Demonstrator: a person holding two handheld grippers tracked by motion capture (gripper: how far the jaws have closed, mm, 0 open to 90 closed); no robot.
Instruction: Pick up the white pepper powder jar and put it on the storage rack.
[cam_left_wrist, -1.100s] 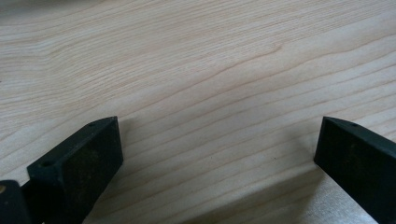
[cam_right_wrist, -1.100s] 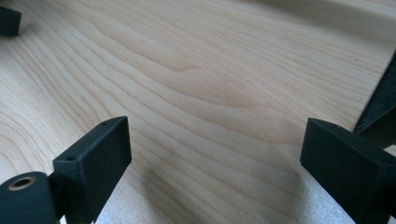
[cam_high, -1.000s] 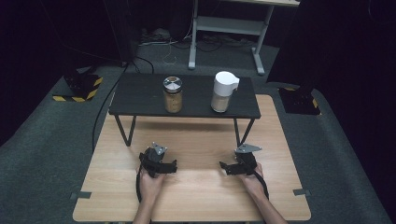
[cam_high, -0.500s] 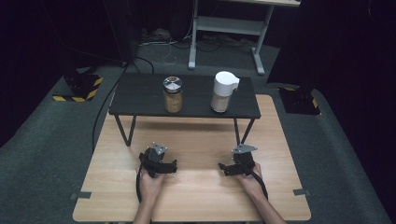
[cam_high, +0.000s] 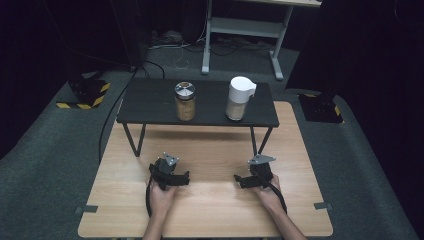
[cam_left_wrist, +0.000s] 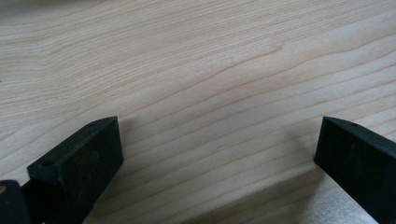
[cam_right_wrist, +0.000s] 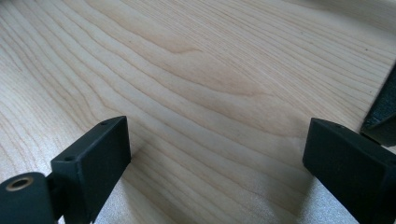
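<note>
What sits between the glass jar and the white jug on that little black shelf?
Nothing: in the high view, bare black shelf separates the jar from the jug.

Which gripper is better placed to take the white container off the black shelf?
Right, probably. The white container stands at the shelf's right end, roughly ahead of the right gripper, which is open and empty. The left gripper lines up with the jar.

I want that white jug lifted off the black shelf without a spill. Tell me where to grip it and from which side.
Grip the white jug around its round body, below the lid, coming from the person's side with the right gripper, jaws level. It stands upright near the black shelf's front edge, its spout jutting right, so squeeze left and right of centre.
</note>
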